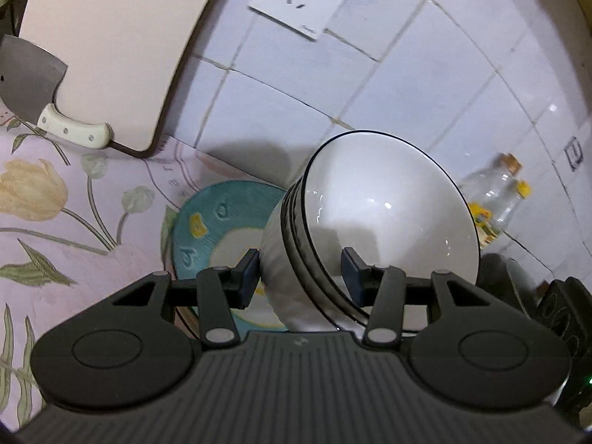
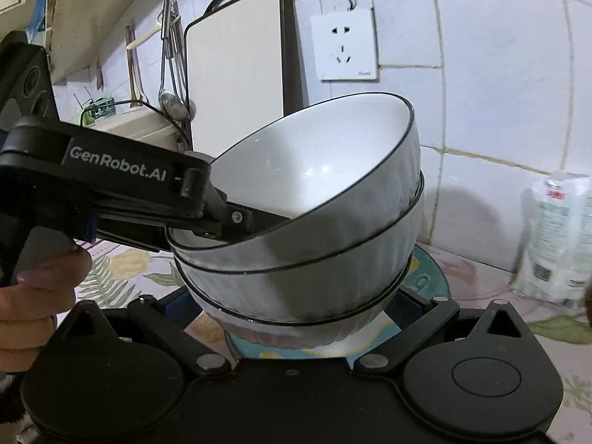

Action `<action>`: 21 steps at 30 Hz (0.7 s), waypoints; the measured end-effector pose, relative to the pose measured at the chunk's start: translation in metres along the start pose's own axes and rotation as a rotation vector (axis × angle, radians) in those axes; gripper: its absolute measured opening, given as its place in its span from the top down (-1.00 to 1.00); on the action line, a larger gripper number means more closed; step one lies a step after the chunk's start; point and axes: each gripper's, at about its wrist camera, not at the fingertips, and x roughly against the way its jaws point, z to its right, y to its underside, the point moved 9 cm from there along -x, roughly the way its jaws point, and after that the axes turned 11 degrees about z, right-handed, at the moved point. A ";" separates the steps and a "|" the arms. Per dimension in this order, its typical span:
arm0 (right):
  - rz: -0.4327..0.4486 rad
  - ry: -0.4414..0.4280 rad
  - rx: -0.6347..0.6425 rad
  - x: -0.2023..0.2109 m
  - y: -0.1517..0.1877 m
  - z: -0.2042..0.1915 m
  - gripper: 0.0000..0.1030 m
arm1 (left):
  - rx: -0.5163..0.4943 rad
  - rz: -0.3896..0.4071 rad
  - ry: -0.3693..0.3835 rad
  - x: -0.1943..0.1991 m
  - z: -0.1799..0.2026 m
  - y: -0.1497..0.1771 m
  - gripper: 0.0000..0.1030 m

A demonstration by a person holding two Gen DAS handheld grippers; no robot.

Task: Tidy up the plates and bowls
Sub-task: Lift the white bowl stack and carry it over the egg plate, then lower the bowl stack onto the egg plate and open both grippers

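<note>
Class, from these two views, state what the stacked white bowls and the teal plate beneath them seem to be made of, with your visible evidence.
Stacked white bowls: probably glazed ceramic; glossy white with sharp highlights and thin black rims.
Teal plate: likely glazed ceramic too; smooth sheen, painted motifs.

The stacked bowls look like glazed ceramic, glossy white with thin black rims, the outer walls faintly ribbed. The teal plate under them is glazed too, with fine ridged lines. The left gripper is matt black plastic with dull metal pivot pins. The cleaver has a brushed grey metal blade and a smooth cream handle. The wall tiles are shiny, the cutting board matt and smooth. The counter carries a flowered covering.
</note>
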 end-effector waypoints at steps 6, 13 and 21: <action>-0.018 -0.002 0.002 -0.027 0.008 0.010 -1.00 | -0.014 0.001 -0.002 -0.023 -0.016 0.000 0.11; -0.067 0.037 0.032 -0.046 0.018 0.022 -1.00 | 0.029 -0.023 0.016 -0.051 -0.027 0.007 0.11; -0.091 0.035 0.037 -0.057 0.025 0.023 -1.00 | 0.053 -0.038 -0.011 -0.059 -0.033 0.013 0.10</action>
